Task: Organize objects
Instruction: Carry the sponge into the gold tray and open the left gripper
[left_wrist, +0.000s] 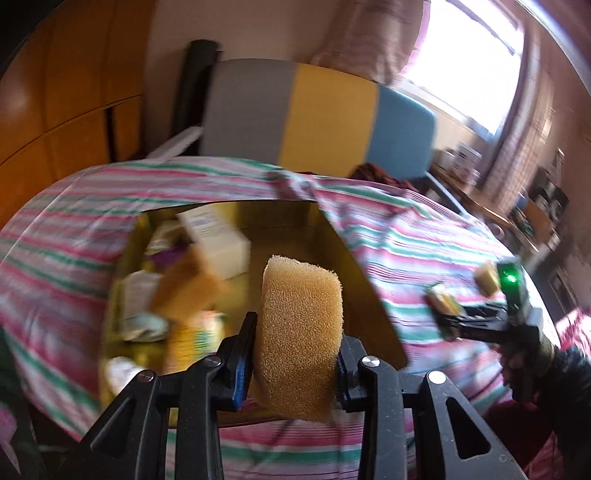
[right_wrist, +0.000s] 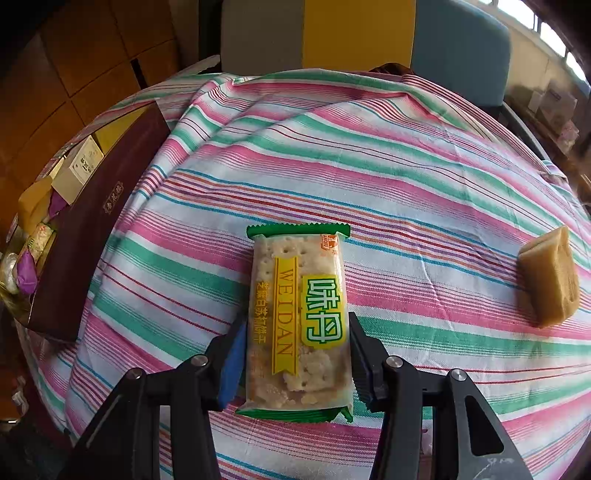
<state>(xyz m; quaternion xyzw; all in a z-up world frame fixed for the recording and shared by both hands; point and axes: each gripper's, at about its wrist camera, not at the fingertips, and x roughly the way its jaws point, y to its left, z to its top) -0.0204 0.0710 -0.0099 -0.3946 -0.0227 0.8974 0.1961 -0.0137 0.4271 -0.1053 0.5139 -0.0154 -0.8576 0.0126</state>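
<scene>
1. 2 items are being handled at once. The left gripper has its fingers clamped on a tan sponge, held upright above the near edge of the open box.
2. That box, dark outside and yellow inside, already holds several things: a white carton, some wrapped packets and other blurred pieces. I judge the sorting well under way.
3. The sponge is not yet inside; it hangs over the rim, so dropping it in looks like the step in hand.
4. The right gripper has its fingers on either side of a green-edged cracker packet that lies flat on the striped cloth covering the surface. The pads sit just beside the wrapper with a slim gap showing, so the packet does not look gripped.
5. 1 more piece, a tan block, lies on the cloth well apart to the right.
6. Left to do, by my reading: the sponge, the packet and the block.
</scene>
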